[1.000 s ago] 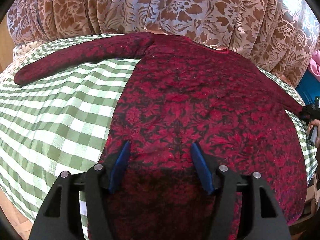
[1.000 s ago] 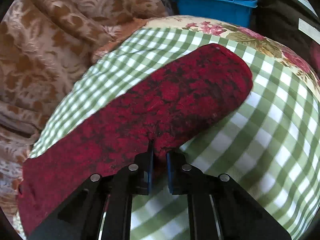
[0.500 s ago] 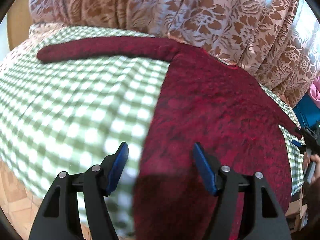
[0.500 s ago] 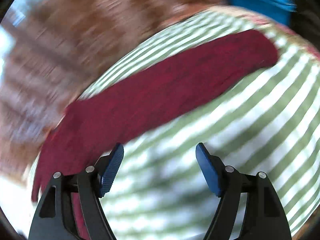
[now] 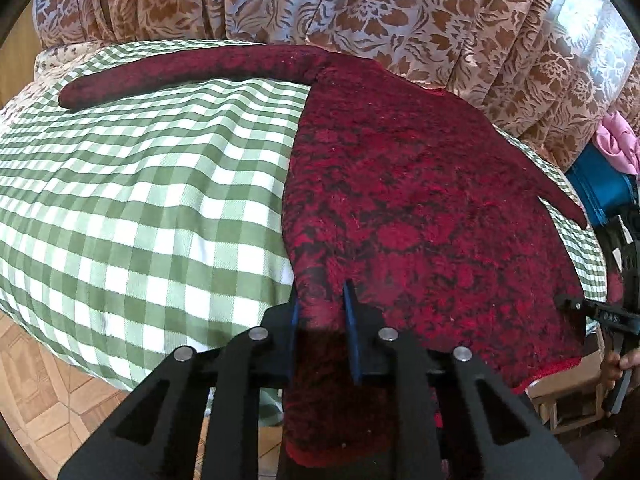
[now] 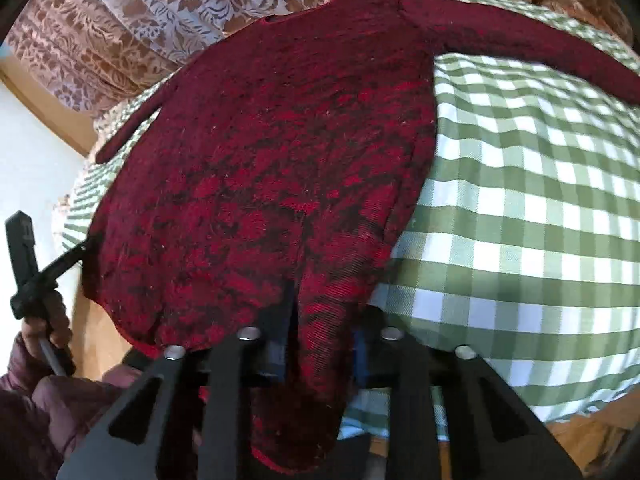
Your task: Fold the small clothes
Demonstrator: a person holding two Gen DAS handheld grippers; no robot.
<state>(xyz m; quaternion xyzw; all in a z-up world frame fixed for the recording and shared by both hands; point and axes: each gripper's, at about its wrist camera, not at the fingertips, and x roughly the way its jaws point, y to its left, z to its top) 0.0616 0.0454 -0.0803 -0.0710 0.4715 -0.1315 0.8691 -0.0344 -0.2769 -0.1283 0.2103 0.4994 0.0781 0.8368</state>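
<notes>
A dark red patterned long-sleeved top (image 5: 420,200) lies spread flat on a green-and-white checked cloth (image 5: 140,208), sleeves out to both sides. It also shows in the right wrist view (image 6: 280,152). My left gripper (image 5: 320,308) is shut on the top's hem at its left bottom corner. My right gripper (image 6: 320,320) is shut on the hem at the right bottom corner; cloth covers its right pad. Each gripper shows at the edge of the other's view: the right one (image 5: 600,316), the left one (image 6: 28,264).
A brown floral curtain (image 5: 360,12) hangs right behind the table. A blue bin (image 5: 604,188) with pink cloth (image 5: 618,142) stands at the right. The cloth (image 6: 540,240) drapes over the front edge; wood-pattern floor (image 5: 36,396) is below.
My right gripper let go of the right sleeve, swung over and shut on the hem's right corner. My left gripper, open above the top's body, moved left and shut on the left hem corner.
</notes>
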